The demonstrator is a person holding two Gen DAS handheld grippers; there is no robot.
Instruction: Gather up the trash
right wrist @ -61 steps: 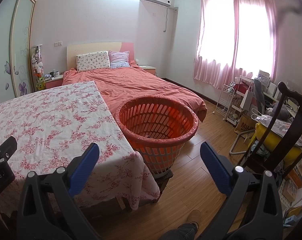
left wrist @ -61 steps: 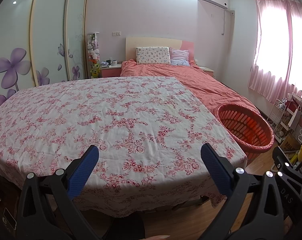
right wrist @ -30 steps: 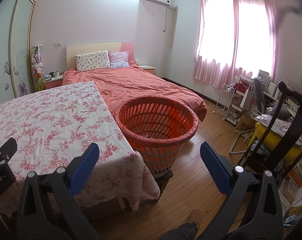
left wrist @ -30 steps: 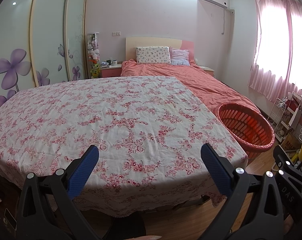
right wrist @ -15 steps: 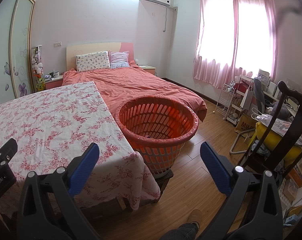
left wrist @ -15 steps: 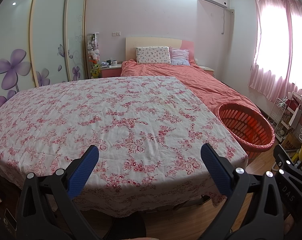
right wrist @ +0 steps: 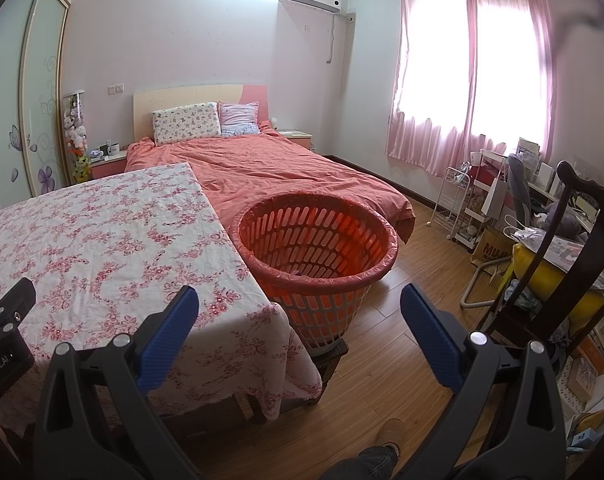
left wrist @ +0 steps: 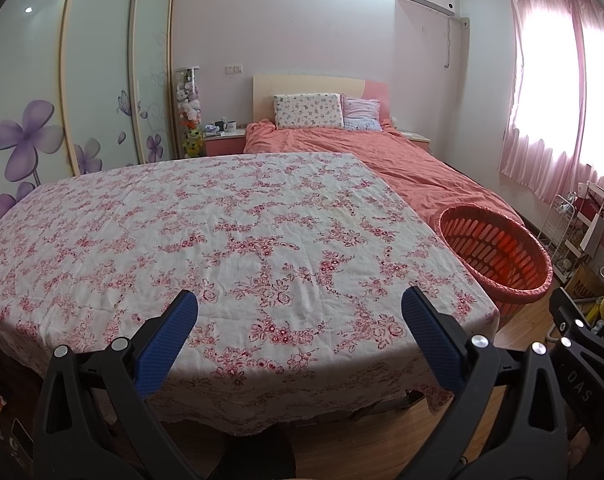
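Note:
A red slatted basket (right wrist: 316, 240) lined with a red bag stands on a low stool at the right end of the table; it also shows at the right in the left wrist view as the basket (left wrist: 498, 252). The table with a floral cloth (left wrist: 221, 240) shows no trash on it. My left gripper (left wrist: 297, 336) hangs open above the table's near edge, nothing between its blue pads. My right gripper (right wrist: 299, 328) is open too, held in front of the basket and the table's corner (right wrist: 261, 320). Part of the other gripper's body (right wrist: 1, 332) shows at left.
A bed with a coral quilt (right wrist: 281, 168) lies behind the table. A dark wooden chair (right wrist: 562, 264) and a cluttered desk with a white wire rack (right wrist: 458, 200) stand at the right. Wooden floor (right wrist: 402, 352) lies open between basket and chair. A person's shoe (right wrist: 392, 434) is at the bottom.

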